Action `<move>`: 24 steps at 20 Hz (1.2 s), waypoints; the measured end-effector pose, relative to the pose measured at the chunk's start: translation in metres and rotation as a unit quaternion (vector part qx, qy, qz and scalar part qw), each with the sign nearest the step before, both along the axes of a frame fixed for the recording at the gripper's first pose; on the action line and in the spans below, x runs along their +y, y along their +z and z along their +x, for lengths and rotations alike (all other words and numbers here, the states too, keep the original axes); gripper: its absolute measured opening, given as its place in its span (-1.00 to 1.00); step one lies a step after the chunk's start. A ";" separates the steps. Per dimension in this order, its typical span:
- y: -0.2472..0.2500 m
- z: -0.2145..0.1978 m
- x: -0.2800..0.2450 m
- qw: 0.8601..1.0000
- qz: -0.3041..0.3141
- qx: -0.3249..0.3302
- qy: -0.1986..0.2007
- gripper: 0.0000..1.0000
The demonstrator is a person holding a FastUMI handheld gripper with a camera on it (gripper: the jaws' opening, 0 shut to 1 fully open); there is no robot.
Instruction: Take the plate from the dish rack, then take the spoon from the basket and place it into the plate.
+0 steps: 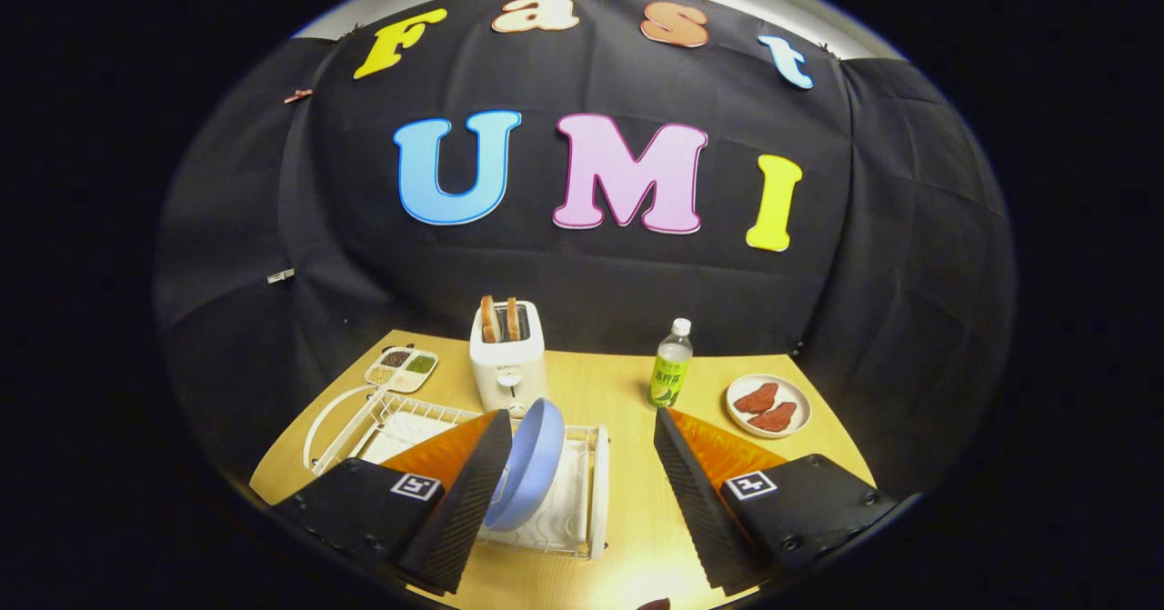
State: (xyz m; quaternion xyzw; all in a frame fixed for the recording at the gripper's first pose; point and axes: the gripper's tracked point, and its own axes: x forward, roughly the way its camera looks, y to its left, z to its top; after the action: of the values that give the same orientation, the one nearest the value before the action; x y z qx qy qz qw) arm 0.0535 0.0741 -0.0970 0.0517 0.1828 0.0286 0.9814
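A light blue plate stands on edge in the white wire dish rack on the wooden table. My gripper is open, hovering above the rack. The plate sits just inside the left finger, close to it, while the right finger is well apart from it over the bare table. I cannot tell whether the left finger touches the plate. A curved white handle arches over the rack's left end.
Beyond the rack stands a white toaster with two slices of bread. A small divided dish of seeds lies to its left. A green-labelled bottle and a plate with two red pieces sit to the right.
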 end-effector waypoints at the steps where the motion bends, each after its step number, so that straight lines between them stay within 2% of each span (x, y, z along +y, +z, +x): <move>1: -0.012 0.003 0.007 1.000 -0.005 0.016 0.005 0.94; 4: -0.046 0.017 0.019 0.998 -0.026 0.059 0.002 0.91; 8: -0.088 0.037 0.038 0.993 -0.034 0.111 0.005 0.60; 10: -0.111 0.045 0.043 0.990 -0.038 0.137 0.000 0.56; 12: -0.125 0.049 0.047 0.987 -0.030 0.159 -0.002 0.42; 15: -0.145 0.052 0.050 0.982 -0.024 0.185 -0.010 0.13; 16: -0.150 0.052 0.049 0.982 -0.022 0.189 -0.014 0.00; 18: -0.149 0.053 0.045 0.981 -0.020 0.191 -0.030 -0.12; 21: -0.144 0.052 0.045 0.980 -0.028 0.194 -0.040 -0.25; 24: -0.132 0.058 0.046 0.981 -0.056 0.182 -0.040 -0.27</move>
State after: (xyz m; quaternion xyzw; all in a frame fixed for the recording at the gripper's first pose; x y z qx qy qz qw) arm 0.1112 0.1199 -0.2293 0.0087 0.3577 -0.0312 0.9333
